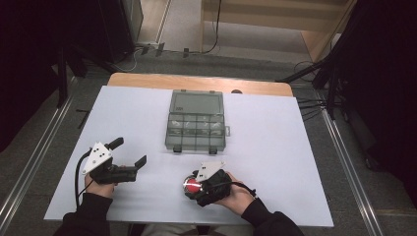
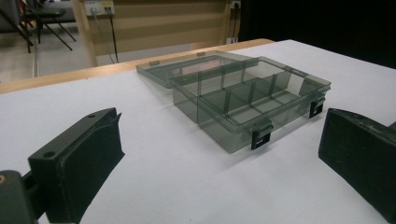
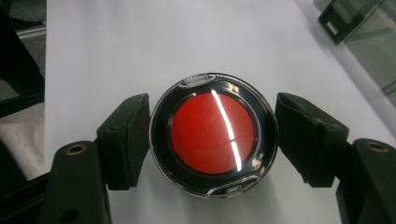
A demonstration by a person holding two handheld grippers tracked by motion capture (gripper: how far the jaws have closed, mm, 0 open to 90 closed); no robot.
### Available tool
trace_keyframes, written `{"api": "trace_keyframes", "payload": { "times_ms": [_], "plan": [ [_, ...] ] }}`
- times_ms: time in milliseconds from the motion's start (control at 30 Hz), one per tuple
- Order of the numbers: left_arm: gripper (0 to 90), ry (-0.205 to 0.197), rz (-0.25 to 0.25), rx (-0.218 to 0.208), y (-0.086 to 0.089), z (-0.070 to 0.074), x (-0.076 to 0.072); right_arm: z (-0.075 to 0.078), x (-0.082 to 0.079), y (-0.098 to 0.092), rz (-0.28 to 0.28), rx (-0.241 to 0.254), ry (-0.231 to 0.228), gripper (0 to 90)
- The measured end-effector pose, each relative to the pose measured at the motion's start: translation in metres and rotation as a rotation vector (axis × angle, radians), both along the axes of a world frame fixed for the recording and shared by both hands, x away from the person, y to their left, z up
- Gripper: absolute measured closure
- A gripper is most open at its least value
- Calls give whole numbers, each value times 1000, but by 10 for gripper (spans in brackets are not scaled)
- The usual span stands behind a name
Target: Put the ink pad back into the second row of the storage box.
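A round black case with a red glossy top point(image 3: 213, 134) lies on the white sheet, and both pads of my right gripper point(image 3: 214, 140) press on its sides. From above, the red case point(image 1: 192, 187) is near the table's front, with the right gripper point(image 1: 193, 186) pointing left over it. My left gripper point(image 1: 133, 152) rests at the front left, open, nothing between its jaws. In the left gripper view its black pads point(image 2: 88, 163) frame a clear grey compartment box point(image 2: 252, 100) with its lid laid open behind it.
The compartment box point(image 1: 196, 125) sits mid-table, its black latches toward me. The white sheet point(image 1: 275, 147) covers most of the wooden table. Dark stands and cables flank the table on both sides.
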State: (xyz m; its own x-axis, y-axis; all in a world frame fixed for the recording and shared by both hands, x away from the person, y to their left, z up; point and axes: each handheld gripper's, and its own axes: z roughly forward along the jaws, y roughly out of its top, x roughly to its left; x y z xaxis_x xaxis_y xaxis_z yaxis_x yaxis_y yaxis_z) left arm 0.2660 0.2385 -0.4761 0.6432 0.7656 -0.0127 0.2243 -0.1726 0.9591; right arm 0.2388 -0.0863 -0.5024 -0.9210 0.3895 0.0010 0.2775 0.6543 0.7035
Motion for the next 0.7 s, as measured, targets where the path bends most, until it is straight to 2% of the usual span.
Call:
{"api": "trace_keyframes", "payload": {
  "times_ms": [100,400,700],
  "plan": [
    [0,0,1,-5,0,0,0,7,5,0,-8,14,-1,309],
    [0,1,-1,-14,1,0,0,33,19,-5,-44,66,-56,310],
    [0,5,3,-30,1,0,-1,44,42,-3,-65,73,-69,310]
  ]
}}
